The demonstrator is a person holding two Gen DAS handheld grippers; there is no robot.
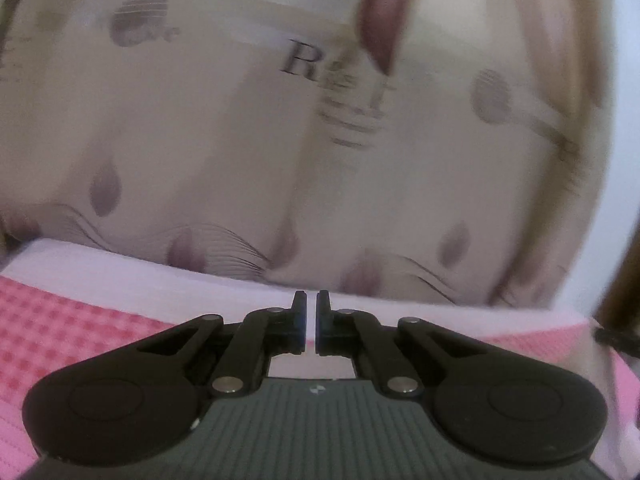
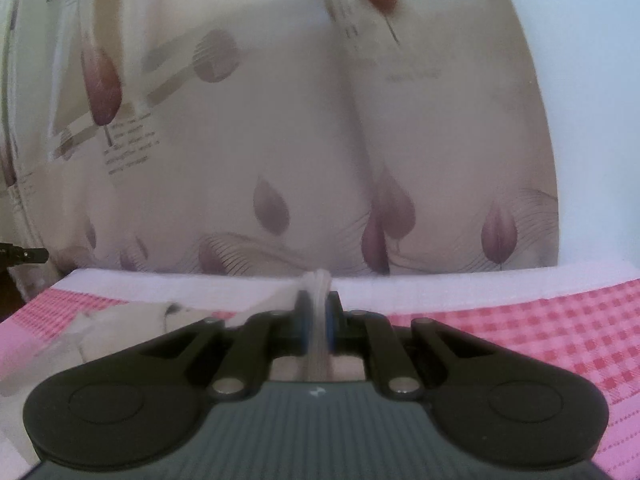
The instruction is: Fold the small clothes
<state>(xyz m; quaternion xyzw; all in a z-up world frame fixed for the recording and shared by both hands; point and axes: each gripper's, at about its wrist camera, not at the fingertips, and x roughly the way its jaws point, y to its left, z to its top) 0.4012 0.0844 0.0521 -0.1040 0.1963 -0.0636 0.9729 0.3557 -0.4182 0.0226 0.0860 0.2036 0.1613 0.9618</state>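
Right gripper (image 2: pixel 316 320) clamped on pale, blurred garment (image 2: pixel 120 320), perhaps small clothing, left gripper (image 1: pixel 311 320) closed, empty

a home, likely a bedroom: a pink checked bedsheet (image 2: pixel 540 328) with a pale border covers a bed, and a cream curtain (image 2: pixel 280 140) printed with leaves and lettering hangs behind.
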